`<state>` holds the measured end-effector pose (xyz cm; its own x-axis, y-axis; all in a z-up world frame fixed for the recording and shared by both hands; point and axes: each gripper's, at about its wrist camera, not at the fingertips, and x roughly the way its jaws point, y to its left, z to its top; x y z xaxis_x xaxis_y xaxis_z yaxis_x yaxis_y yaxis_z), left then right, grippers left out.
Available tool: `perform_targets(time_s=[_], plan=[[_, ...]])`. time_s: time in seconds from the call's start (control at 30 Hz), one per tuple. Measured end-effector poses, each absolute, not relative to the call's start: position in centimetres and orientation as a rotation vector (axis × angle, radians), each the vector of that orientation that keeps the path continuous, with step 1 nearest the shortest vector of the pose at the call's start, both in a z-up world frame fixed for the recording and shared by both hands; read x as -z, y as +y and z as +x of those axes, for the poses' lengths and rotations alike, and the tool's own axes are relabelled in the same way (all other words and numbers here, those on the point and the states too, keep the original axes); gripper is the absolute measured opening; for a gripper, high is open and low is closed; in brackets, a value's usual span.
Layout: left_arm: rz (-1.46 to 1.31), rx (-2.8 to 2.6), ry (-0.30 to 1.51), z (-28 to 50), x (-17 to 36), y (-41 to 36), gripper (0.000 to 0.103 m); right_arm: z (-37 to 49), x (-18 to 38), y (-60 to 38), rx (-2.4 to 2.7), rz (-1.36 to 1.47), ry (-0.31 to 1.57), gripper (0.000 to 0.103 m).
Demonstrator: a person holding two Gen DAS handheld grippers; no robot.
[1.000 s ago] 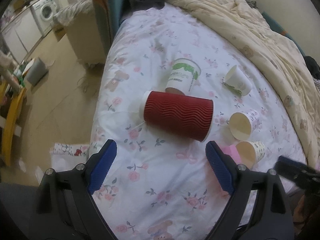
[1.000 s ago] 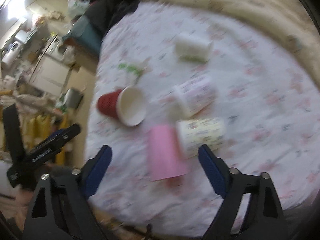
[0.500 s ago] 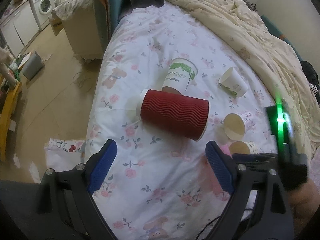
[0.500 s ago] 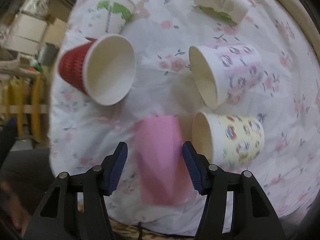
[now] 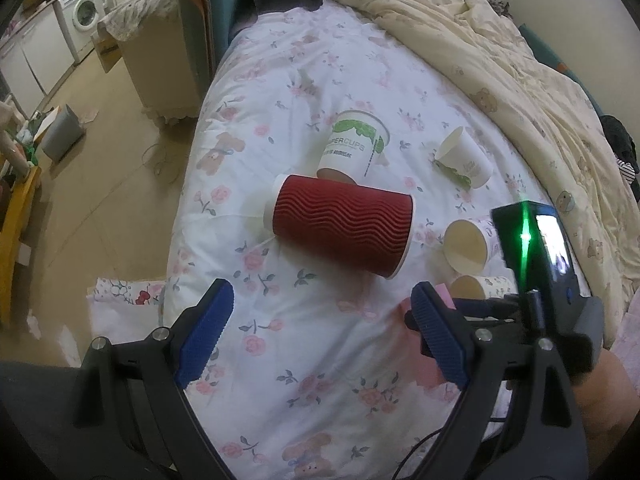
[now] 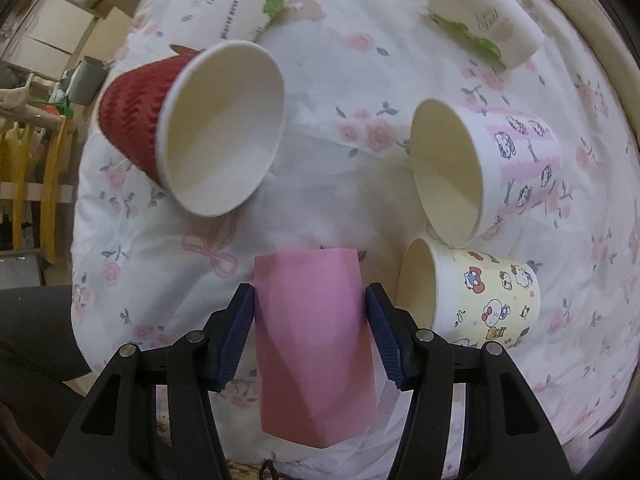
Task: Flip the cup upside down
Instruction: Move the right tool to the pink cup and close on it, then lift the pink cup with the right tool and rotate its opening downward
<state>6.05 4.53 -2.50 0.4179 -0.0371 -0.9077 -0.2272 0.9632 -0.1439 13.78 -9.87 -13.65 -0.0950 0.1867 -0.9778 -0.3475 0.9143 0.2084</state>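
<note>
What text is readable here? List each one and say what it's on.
"PERCUPS": green-and-white cup; any first letter is hidden.
Smaller line beneath it: too blurred to read.
Faint script on the white cup: too blurred to read.
Cartoon cups: pictures only, no readable words.

Left gripper (image 5: 320, 312) and right gripper (image 6: 310, 316): black angular frames, ridged blue finger pads (image 6: 236, 334), silver screws. Rear unit shows a green light; thin black cable, possibly power.
</note>
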Motion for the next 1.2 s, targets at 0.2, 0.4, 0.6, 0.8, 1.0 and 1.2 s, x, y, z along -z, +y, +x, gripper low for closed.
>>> perform_targets(time_s=[0.2, 0.4, 0.6, 0.8, 1.0, 1.2], plan=[[-0.261, -0.133, 1.128, 6.1, 2.7, 4.9, 0.088, 12.9, 11.0, -12.1, -0.52, 0.03, 1.528, 0.059], [-0.235, -0.112, 1.099, 6.1, 2.5, 4.2, 0.088, 11.5, 6.6, -16.2, -0.589, 0.239, 1.384, 0.059], [-0.194, -0.085, 1.078, 5.7, 2.4, 3.1, 0.088, 10.3, 4.7, -20.2, -0.62, 0.365, 1.293, 0.059], [-0.16, -0.054, 1.029, 5.0, 1.8, 2.1, 0.088, 9.1, 3.9, -23.7, -0.674, 0.435, 1.204, 0.059], [-0.144, -0.019, 0.986, 4.4, 1.1, 1.4, 0.088, 9.0, 4.2, -25.4, -0.682, 0.523, 1.147, 0.059], [-0.12, 0.064, 1.027, 4.2, 2.0, 0.2, 0.088, 9.5, 4.4, -25.3, -0.676, 0.557, 1.124, 0.059]])
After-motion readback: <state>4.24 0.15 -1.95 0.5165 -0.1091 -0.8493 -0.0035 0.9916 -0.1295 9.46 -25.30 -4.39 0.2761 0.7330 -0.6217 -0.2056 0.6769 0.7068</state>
